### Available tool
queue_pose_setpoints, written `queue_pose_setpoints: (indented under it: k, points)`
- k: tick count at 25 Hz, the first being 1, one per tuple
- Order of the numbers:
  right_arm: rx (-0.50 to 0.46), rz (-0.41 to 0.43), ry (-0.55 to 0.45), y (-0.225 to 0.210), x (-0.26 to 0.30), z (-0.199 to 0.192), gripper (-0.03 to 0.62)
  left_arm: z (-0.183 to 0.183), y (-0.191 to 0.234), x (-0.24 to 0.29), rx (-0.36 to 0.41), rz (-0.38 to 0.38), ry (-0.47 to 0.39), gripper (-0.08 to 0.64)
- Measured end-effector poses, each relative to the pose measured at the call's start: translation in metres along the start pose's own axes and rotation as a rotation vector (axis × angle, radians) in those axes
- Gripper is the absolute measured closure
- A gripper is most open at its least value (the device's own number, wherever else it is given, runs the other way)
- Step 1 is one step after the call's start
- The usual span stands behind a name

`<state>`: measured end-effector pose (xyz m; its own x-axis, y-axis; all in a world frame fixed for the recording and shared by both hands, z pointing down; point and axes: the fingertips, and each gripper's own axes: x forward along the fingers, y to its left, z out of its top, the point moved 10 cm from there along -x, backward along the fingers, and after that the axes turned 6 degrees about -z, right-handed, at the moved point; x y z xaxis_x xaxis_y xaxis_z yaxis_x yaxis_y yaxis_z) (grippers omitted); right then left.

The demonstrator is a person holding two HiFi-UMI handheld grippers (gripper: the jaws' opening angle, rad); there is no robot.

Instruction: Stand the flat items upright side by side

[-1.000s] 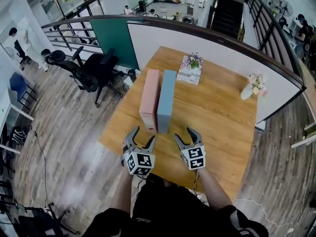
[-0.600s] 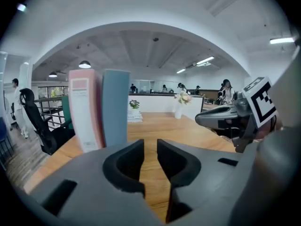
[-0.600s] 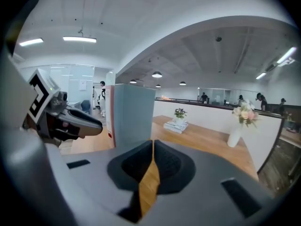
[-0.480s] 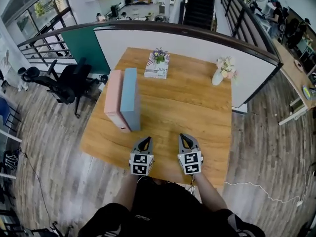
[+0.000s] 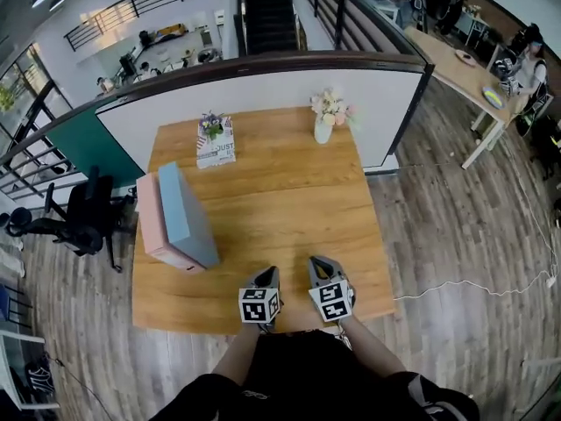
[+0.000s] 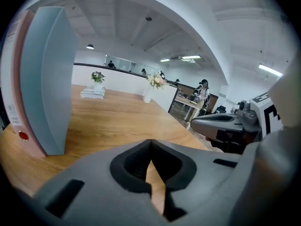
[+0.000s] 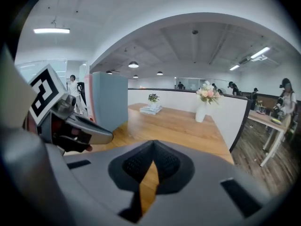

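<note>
A pink flat box [image 5: 151, 217] and a blue flat box [image 5: 186, 214] stand upright side by side, touching, at the left of the wooden table [image 5: 289, 200]. The blue box [image 6: 44, 79] fills the left of the left gripper view, with the pink box [image 6: 14, 74] behind it; the blue box [image 7: 109, 100] also shows in the right gripper view. Both grippers hover at the table's near edge, apart from the boxes. My left gripper [image 5: 267, 276] is shut and holds nothing. My right gripper [image 5: 316, 264] is shut and empty too.
A stack of books with a small plant [image 5: 214, 142] sits at the far left of the table. A white vase of flowers [image 5: 325, 119] stands at the far middle. A white partition [image 5: 263, 95] runs behind the table. An office chair [image 5: 83, 217] stands left.
Both grippers closed from open and pulled back from the boxes to the near edge. The head view swung, so the boxes now sit further left.
</note>
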<state>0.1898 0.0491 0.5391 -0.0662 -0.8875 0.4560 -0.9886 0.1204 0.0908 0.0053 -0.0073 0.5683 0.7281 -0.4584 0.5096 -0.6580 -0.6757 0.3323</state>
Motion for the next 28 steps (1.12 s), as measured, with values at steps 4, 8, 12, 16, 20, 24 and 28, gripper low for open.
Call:
queue_pose_setpoints:
  k: [4,8,12,16,20,24,28]
  points:
    - [0.024,-0.045,-0.071,0.009,-0.003,0.031,0.588,0.043,0.001,-0.015,0.098,-0.007,-0.087,0.561]
    - [0.062,-0.103,-0.187,0.009,-0.013,0.077,0.588,0.103,0.000,-0.049,0.234,0.005,-0.250,0.561]
    - [0.126,-0.097,-0.361,0.008,-0.036,0.132,0.588,0.147,-0.005,-0.086,0.274,0.014,-0.395,0.561]
    - [0.105,-0.137,-0.497,0.009,-0.063,0.176,0.588,0.178,-0.014,-0.115,0.371,0.038,-0.499,0.561]
    - [0.050,-0.198,-0.554,0.008,-0.080,0.192,0.588,0.194,-0.010,-0.131,0.384,0.059,-0.561,0.561]
    - [0.021,-0.226,-0.557,0.005,-0.084,0.196,0.588,0.199,-0.004,-0.136,0.372,0.063,-0.563,0.561]
    - [0.017,-0.242,-0.546,0.005,-0.085,0.194,0.588,0.197,-0.006,-0.139,0.385,0.048,-0.564,0.561]
